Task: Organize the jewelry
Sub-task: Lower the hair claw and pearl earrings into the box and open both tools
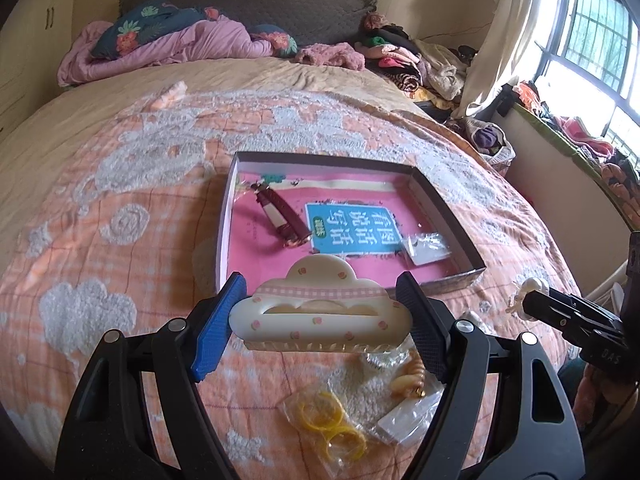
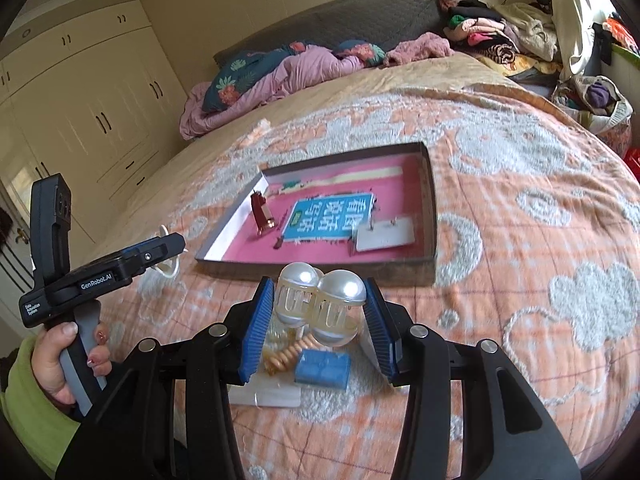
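Jewelry pieces are held in both of my tongs above the bed (image 1: 120, 184). Left wrist view: at 6 o'clock, nearest the lens, a clear bag of yellow hair ties (image 1: 324, 420) lies on the orange-and-white blanket (image 1: 100, 240), with an amber spiral hair tie (image 1: 412, 376) and a white packet (image 1: 404, 420) beside it toward 5 o'clock. Just above these, the left tongs (image 1: 320, 316) are clamped on a cream cloud-shaped hair claw (image 1: 320, 312), the blue pad on one end and the black pad on the other, the claw lifted off the blanket. At 3 o'clock the other tongs enter from the edge with a pearly clip at their tip. Beyond, toward 12 o'clock, an open shallow box (image 1: 444, 208) rests on the blanket; I see in it a dark red hair clip (image 1: 284, 216) and a small clear packet (image 1: 426, 248) on a pink printed sheet. Farther still lie pillows and a pink quilt (image 1: 168, 48).

Right wrist view: near 6 o'clock a blue clip (image 2: 323, 369) lies on the blanket. Above it the right tongs (image 2: 320, 312) are clamped on a clear claw with two pearl domes (image 2: 322, 300). At 8 o'clock a hand (image 2: 60, 356) in a green sleeve (image 2: 24, 408) grips the left unit's handle.
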Action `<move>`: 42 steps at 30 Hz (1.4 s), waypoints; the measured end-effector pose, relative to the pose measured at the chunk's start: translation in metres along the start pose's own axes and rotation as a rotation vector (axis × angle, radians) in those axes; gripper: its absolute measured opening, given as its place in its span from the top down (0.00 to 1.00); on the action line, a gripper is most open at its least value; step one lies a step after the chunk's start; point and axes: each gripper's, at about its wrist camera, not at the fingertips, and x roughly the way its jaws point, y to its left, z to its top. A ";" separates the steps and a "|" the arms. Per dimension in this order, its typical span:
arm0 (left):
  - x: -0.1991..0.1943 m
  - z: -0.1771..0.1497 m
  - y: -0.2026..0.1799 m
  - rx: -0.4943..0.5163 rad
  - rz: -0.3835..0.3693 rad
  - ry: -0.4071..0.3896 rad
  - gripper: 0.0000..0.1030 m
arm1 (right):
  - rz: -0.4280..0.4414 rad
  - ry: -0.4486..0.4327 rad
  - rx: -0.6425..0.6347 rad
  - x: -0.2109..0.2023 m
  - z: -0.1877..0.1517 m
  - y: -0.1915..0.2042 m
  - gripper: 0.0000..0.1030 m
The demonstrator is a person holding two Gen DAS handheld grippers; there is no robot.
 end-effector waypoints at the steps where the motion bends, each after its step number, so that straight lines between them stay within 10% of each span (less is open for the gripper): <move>1: 0.001 0.002 0.000 0.003 -0.003 -0.002 0.33 | -0.002 -0.004 -0.001 0.000 0.002 0.000 0.57; 42: 0.073 0.033 0.001 0.035 0.002 0.061 0.33 | -0.137 -0.017 -0.029 0.056 0.061 -0.035 0.57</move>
